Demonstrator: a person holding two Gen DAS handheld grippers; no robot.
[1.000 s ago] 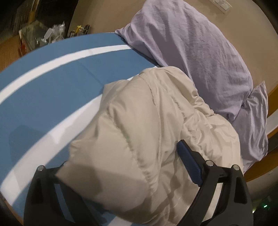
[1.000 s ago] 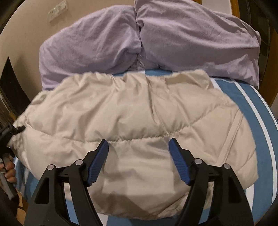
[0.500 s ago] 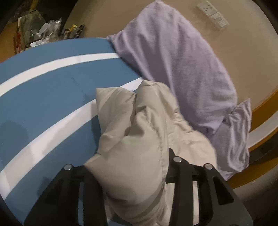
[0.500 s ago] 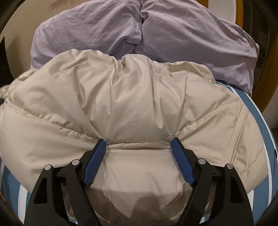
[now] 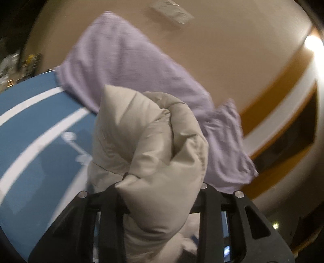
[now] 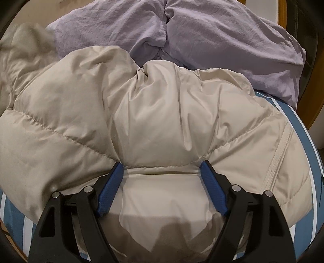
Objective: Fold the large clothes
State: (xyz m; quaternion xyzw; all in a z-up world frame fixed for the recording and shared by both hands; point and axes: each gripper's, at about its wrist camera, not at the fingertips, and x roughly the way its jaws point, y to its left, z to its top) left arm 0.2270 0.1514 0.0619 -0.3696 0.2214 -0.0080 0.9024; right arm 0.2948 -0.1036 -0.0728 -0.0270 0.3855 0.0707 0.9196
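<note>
A beige puffer jacket [image 6: 162,105] lies spread on the blue, white-striped bed [image 6: 301,121]. My left gripper [image 5: 162,183] is closing on a bunched fold of that jacket [image 5: 149,131]; the pads are buried in the fabric and the fold is lifted off the bed [image 5: 40,145]. In the right wrist view this raised part blurs at the far left. My right gripper [image 6: 162,164] stands wide over the jacket's near hem. Its blue pads [image 6: 110,192] flank a puffed panel just below a quilted seam.
Two lilac pillows [image 6: 222,40] lie against the headboard behind the jacket; one pillow [image 5: 131,66] sits just past the lifted fold. A beige wall with a socket plate [image 5: 172,12] and a wooden headboard band [image 5: 283,81] stand beyond. Clutter [image 5: 12,66] sits off the bed's far left.
My left gripper went from wide open around the jacket's edge to gripping it, then rose, pulling the fold up. The right gripper stayed low on the hem as the fabric bunched.
</note>
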